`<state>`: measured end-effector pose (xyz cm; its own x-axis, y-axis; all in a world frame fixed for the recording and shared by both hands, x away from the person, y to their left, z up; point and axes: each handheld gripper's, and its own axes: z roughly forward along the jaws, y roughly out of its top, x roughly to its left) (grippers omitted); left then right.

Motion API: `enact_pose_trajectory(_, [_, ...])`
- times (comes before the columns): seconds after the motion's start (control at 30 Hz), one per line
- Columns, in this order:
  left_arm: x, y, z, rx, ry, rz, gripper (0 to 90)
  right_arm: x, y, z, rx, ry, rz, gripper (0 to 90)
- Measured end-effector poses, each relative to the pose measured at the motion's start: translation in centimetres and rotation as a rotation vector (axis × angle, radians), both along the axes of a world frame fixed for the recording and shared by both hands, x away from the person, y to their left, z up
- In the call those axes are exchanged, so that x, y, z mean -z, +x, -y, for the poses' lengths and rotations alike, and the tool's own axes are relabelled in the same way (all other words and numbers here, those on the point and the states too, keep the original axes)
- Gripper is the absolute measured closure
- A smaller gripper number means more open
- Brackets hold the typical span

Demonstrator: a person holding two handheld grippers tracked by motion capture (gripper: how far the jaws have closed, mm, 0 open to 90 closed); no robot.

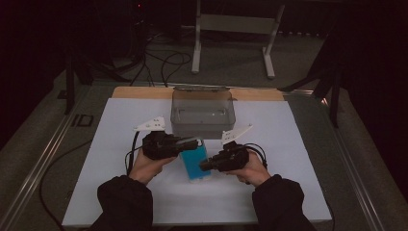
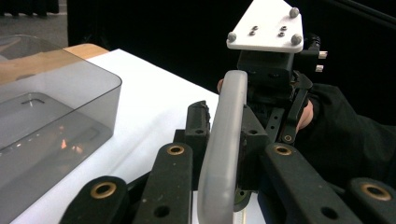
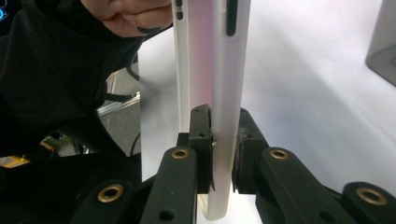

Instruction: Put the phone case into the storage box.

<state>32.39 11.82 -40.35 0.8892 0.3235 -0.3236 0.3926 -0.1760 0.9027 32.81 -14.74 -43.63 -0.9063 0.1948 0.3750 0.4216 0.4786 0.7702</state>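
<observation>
A flat blue case (image 1: 194,164) with pale frosted edges is held up on edge over the white mat (image 1: 120,192), between my two grippers. My left gripper (image 1: 192,143) comes at it from the left and is shut on its upper rim; in the left gripper view the frosted edge (image 2: 232,98) runs up between the black pads of that gripper (image 2: 224,119). My right gripper (image 1: 202,166) grips it from the right, and in its own view that gripper (image 3: 223,119) has its pads pressed on the thicker white edge (image 3: 229,70).
A smoky clear plastic box (image 1: 203,113) stands open just behind the grippers, at left in the left gripper view (image 2: 46,121). Cables (image 1: 163,62) and a white metal frame (image 1: 231,24) lie on the floor beyond the table. Metal rails (image 1: 43,159) border the mat.
</observation>
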Motion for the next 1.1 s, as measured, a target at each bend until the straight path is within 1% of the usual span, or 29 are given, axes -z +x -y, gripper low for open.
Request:
enact_pose_trajectory(0.1, [0.1, 0.0, 0.0, -0.009, 0.013, 0.002, 75.6, 0.0, 0.0, 0.0, 0.008, 0.001, 0.009, 81.8])
enact_pose_trajectory(0.23, [0.1, -0.1, 0.2, -0.024, 0.031, 0.002, 60.9, -0.1, 0.1, 0.2, 0.024, -0.001, 0.013, 81.9])
enact_pose_trajectory(0.33, [0.0, -0.2, 0.2, -0.067, 0.054, 0.015, 49.5, -0.1, 0.1, 0.2, 0.031, -0.004, 0.021, 81.9])
enact_pose_trajectory(0.37, [0.0, -0.3, 0.2, -0.09, 0.068, 0.024, 43.6, -0.1, 0.1, 0.2, 0.036, -0.007, 0.023, 81.8])
enact_pose_trajectory(0.4, [-0.1, -0.4, 0.2, -0.102, 0.075, 0.025, 38.6, -0.1, 0.1, 0.3, 0.04, -0.01, 0.023, 81.9])
enact_pose_trajectory(0.43, [-0.1, -0.4, 0.1, -0.11, 0.079, 0.027, 36.2, -0.1, 0.1, 0.3, 0.043, -0.013, 0.026, 81.8])
enact_pose_trajectory(0.47, [-0.1, -0.5, 0.1, -0.125, 0.092, 0.037, 33.1, -0.1, 0.1, 0.4, 0.049, -0.012, 0.032, 81.8])
enact_pose_trajectory(0.5, [-0.1, -0.6, 0.1, -0.142, 0.106, 0.047, 27.9, -0.2, 0.2, 0.4, 0.056, -0.014, 0.035, 81.8])
enact_pose_trajectory(0.53, [-0.1, -0.6, 0.1, -0.15, 0.116, 0.055, 24.1, -0.2, 0.2, 0.5, 0.06, -0.015, 0.037, 81.8])
enact_pose_trajectory(0.63, [-0.1, -0.8, 0.1, -0.187, 0.142, 0.078, 14.8, -0.2, 0.2, 0.5, 0.076, -0.023, 0.041, 81.8])
enact_pose_trajectory(0.67, [-0.1, -0.9, 0.1, -0.199, 0.15, 0.085, 13.5, -0.2, 0.2, 0.5, 0.081, -0.026, 0.042, 81.8])
enact_pose_trajectory(0.73, [-0.1, -1.0, 0.1, -0.225, 0.172, 0.097, 8.1, -0.2, 0.3, 0.6, 0.091, -0.025, 0.045, 81.8])
enact_pose_trajectory(0.77, [-0.1, -1.0, 0.1, -0.239, 0.178, 0.104, 7.4, -0.2, 0.3, 0.6, 0.095, -0.028, 0.049, 81.8])
enact_pose_trajectory(0.8, [-0.1, -1.1, 0.0, -0.244, 0.189, 0.114, 6.6, -0.2, 0.3, 0.6, 0.099, -0.029, 0.053, 81.8])
enact_pose_trajectory(0.87, [0.0, -1.2, 0.0, -0.262, 0.205, 0.124, 1.5, -0.3, 0.3, 0.6, 0.106, -0.03, 0.053, 81.8])
enact_pose_trajectory(0.9, [0.0, -1.2, -0.1, -0.269, 0.215, 0.13, 1.2, -0.3, 0.3, 0.7, 0.113, -0.033, 0.058, 81.8])
enact_pose_trajectory(0.97, [0.0, -1.3, -0.3, -0.282, 0.21, 0.135, 0.6, -0.3, 0.3, 0.7, 0.123, -0.037, 0.065, 81.7])
enact_pose_trajectory(1.03, [0.0, -1.5, -0.5, -0.311, 0.22, 0.152, 0.5, -0.4, 0.3, 0.8, 0.135, -0.045, 0.074, 81.8])
enact_pose_trajectory(1.1, [0.1, -1.6, -0.7, -0.322, 0.219, 0.158, 0.5, -0.5, 0.2, 0.9, 0.145, -0.045, 0.079, 81.7])
